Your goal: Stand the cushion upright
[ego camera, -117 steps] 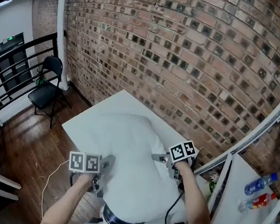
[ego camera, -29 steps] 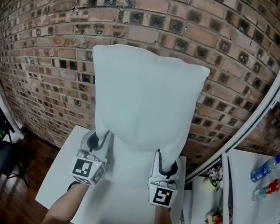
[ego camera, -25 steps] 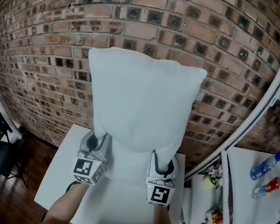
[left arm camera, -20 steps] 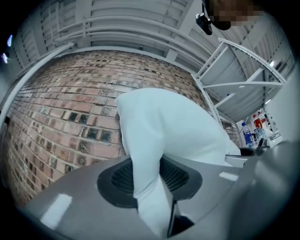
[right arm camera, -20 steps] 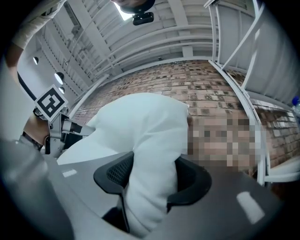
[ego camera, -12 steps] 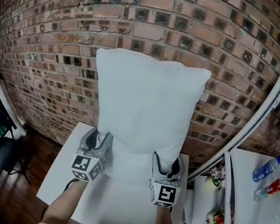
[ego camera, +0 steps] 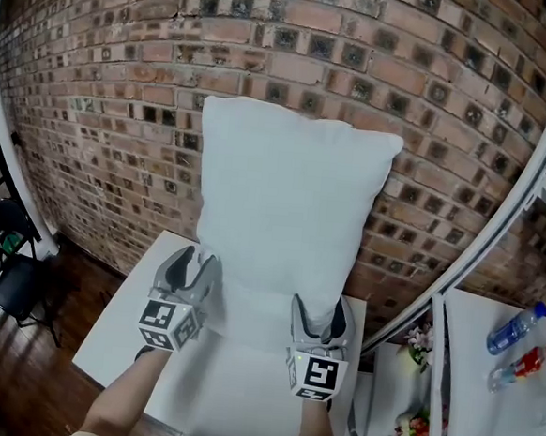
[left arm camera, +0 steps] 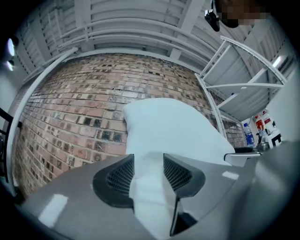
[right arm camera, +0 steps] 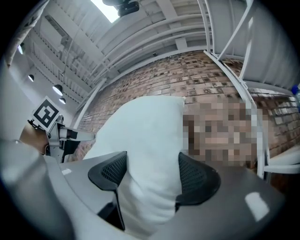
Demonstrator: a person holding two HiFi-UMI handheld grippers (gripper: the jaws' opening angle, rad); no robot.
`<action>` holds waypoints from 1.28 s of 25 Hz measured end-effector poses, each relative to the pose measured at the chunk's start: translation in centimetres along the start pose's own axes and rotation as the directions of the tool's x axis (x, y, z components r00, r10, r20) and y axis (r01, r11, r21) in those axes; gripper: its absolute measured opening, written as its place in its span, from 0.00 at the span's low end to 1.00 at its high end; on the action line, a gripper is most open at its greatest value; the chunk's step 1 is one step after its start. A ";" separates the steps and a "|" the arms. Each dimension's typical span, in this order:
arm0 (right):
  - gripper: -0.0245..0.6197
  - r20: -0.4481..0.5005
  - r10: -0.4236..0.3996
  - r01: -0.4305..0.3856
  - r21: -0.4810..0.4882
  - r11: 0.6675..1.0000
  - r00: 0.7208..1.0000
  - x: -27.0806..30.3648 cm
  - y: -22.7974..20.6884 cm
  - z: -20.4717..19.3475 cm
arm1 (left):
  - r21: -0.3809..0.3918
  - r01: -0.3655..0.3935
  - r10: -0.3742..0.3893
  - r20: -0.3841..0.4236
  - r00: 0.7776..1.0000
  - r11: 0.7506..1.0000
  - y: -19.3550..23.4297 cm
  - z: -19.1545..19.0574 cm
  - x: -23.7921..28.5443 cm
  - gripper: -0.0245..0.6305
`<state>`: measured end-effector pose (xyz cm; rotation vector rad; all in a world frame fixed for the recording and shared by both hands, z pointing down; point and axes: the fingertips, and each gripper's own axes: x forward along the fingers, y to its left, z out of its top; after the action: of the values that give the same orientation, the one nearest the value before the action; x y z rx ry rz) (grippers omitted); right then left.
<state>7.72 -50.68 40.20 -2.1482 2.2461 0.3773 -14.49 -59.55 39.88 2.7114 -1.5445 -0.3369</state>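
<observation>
Notably, cushion (ego camera: 287,213) lower-left corner hidden inside left hand-held gripper (ego camera: 197,267).

Even indoor light, strong fisheye edges, gripper views perhaps slightly soft

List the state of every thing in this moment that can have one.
cushion: upright on its short edge on the table, in front of the brick wall.
left gripper: closed on the cushion's lower left corner.
right gripper: jaws opening, cushion's lower right corner between them, pads touching it.
chair: unfolded, nobody on it.
</observation>
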 end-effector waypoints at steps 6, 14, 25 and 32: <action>0.51 0.001 0.041 -0.041 -0.028 0.999 0.999 -2.2 0.6 1.1 | -0.016 -0.004 0.004 -0.025 1.000 1.000 -2.3 -0.8 -2.4 0.30; 0.47 -0.013 0.129 -0.129 -0.041 0.991 0.992 -5.3 2.4 1.5 | 0.007 0.016 -0.016 -0.018 1.000 1.000 -6.8 -0.9 -5.0 0.30; 0.29 -0.025 0.238 -0.239 -0.023 0.971 0.971 -11.2 6.6 3.4 | -0.033 -0.012 0.012 -0.015 1.000 0.999 -12.4 -0.9 -12.7 0.26; 0.19 -0.036 0.305 -0.304 0.024 0.952 0.952 -17.5 9.5 3.8 | -0.057 -0.014 0.013 -0.013 1.000 0.998 -17.3 -0.7 -19.0 0.18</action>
<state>-1.27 -32.51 41.12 -1.8141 2.5974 0.3180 -9.04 -34.50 42.17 2.6537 -1.5246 -0.3580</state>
